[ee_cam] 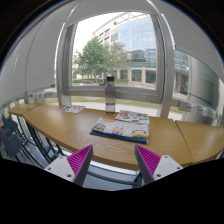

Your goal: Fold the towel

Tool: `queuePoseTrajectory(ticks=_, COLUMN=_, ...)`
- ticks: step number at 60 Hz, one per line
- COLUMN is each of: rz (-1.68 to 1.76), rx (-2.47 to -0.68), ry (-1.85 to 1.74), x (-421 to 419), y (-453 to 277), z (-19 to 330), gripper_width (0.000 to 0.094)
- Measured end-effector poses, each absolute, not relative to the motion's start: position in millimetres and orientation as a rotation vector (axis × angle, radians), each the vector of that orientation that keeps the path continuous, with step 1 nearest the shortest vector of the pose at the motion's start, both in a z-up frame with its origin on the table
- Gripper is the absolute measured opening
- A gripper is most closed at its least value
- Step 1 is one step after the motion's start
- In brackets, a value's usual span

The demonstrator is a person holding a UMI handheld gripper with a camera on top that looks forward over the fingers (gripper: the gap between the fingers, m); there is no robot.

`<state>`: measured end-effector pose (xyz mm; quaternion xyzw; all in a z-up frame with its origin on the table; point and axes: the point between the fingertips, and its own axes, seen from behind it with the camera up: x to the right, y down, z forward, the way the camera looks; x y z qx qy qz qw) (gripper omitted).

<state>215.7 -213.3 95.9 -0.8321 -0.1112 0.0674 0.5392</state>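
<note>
At far left, dark chairs (20,140) stand along the near edge of a long wooden counter (70,128), which curves away toward the right. On the counter's left part, near the windows (120,50), lie small flat items (70,108), too small to identify. Toward the middle, a tall cylindrical bottle (110,98) stands upright by the glass. Right of it, just ahead of the fingers, a folded towel (121,127) with a colourful pattern lies flat on the counter, resting on its own and untouched. The hand-held gripper (115,160) is held wide apart, nothing between its fingers; the magenta pads (80,158) sit short of the towel, at the counter's near edge. Beyond the windows, trees (95,58) and a glass-fronted building (140,45) are visible in daylight.
</note>
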Motion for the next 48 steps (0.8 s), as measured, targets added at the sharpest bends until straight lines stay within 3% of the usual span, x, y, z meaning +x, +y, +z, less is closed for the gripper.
queuePoseTrajectory(ticks=11, rz=0.179, rx=-2.005, ry=-0.290, x=196, y=-198, z=94, gripper_width=0.0854)
queuePoseTrajectory(ticks=21, rz=0.155, rx=-2.008, ry=-0.228, x=191, y=-142, z=112, gripper_width=0.0832)
queuePoseTrajectory(ticks=34, rz=0.081, rx=-2.097, ry=-0.129, x=233, y=-82, z=99, gripper_width=0.0589)
queuePoseTrajectory(ticks=41, rz=0.036, rx=-2.208, ry=-0.086, x=275, y=-93, z=73, gripper_width=0.0441)
queuePoseTrajectory(ticks=45, rz=-0.045, rx=-2.192, ry=-0.122, x=312, y=-101, z=79, gripper_width=0.0295)
queuePoseTrajectory(ticks=48, rz=-0.065, rx=-2.201, ry=-0.126, x=331, y=-110, z=82, gripper_width=0.0242)
